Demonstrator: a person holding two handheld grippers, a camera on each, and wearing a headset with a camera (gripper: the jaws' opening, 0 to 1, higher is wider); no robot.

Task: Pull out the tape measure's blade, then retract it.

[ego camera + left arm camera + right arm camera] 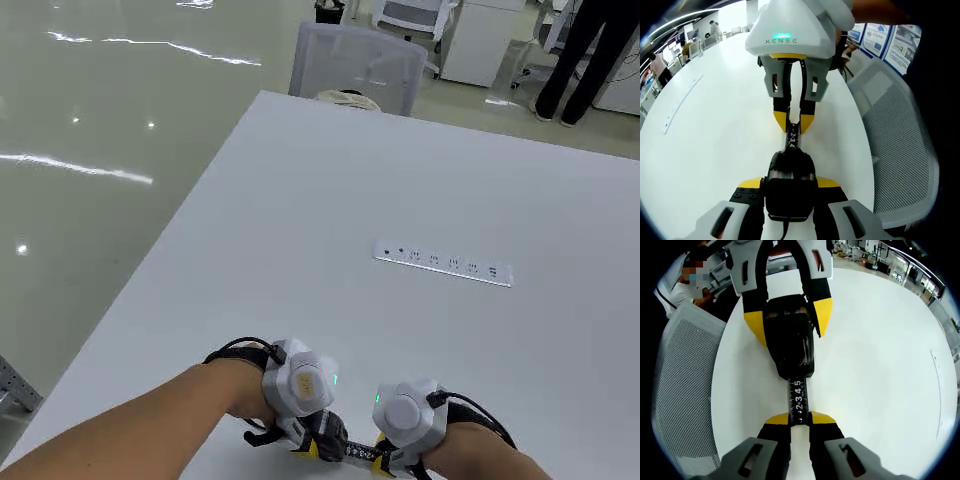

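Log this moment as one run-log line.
left gripper: shut on tape measure case | right gripper: shut on blade | extension: short length out, straight | surface: white table

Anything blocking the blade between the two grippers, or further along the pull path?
Nothing visible. The blade runs clear from the case in the left gripper to the right gripper; the power strip lies well away on the table.

Power strip [443, 265] on white table [330, 190]

Left gripper [789, 182] and right gripper [800, 417] have white shells, green lights, yellow-tipped black jaws
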